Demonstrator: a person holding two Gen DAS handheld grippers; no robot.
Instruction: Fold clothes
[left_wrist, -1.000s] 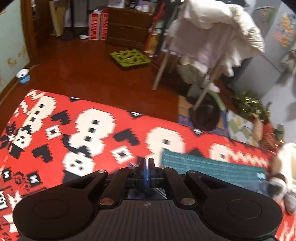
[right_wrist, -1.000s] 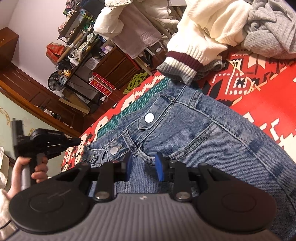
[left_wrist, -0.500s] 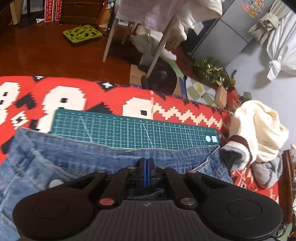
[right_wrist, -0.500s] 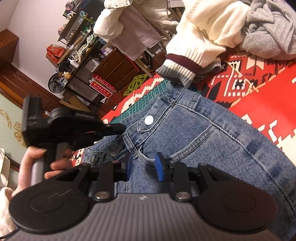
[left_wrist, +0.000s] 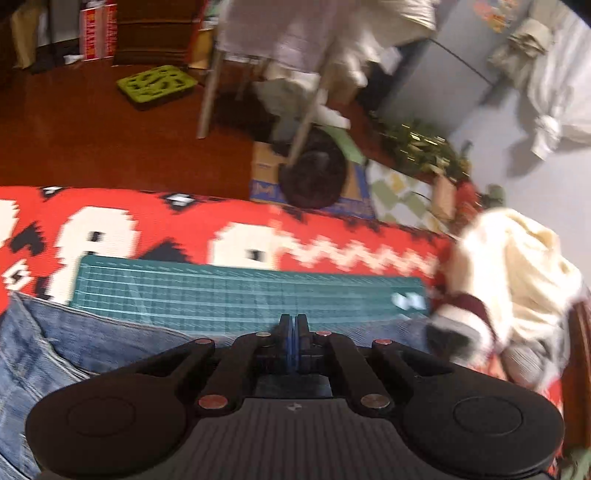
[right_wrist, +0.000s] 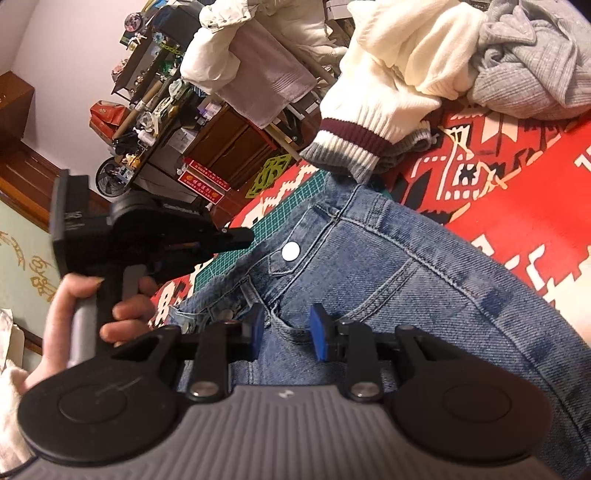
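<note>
Plainly, holds the right gripper (right_wrist: 286, 328) low over the jeans (right_wrist: 369, 277), pads apart and straddling a ridge of denim by the pocket seam, probably so that a squeeze would catch the cloth there. Shows nothing pinched between those pads. Finds the jeans spread directly under and ahead of that gripper, waistband end farthest forward, front side up with a white button showing, lying partly on a green cutting mat (left_wrist: 240, 291) atop the red patterned blanket (left_wrist: 332, 251). Carries the left gripper (left_wrist: 293, 325) above the waistband edge, pads pressed together with no cloth seen between them; seems raised in the hand (right_wrist: 92, 306) to the right gripper's left, perhaps heading for a second hold on the waist. Keeps a cream sweater (left_wrist: 517, 266) and a grey knit (right_wrist: 535, 66) heaped off to the right and ahead of both grippers, likely a pile set clear of the working patch. Cannot tell from the wrist views how the legs lie, so leaves open whether any fold is made.
</note>
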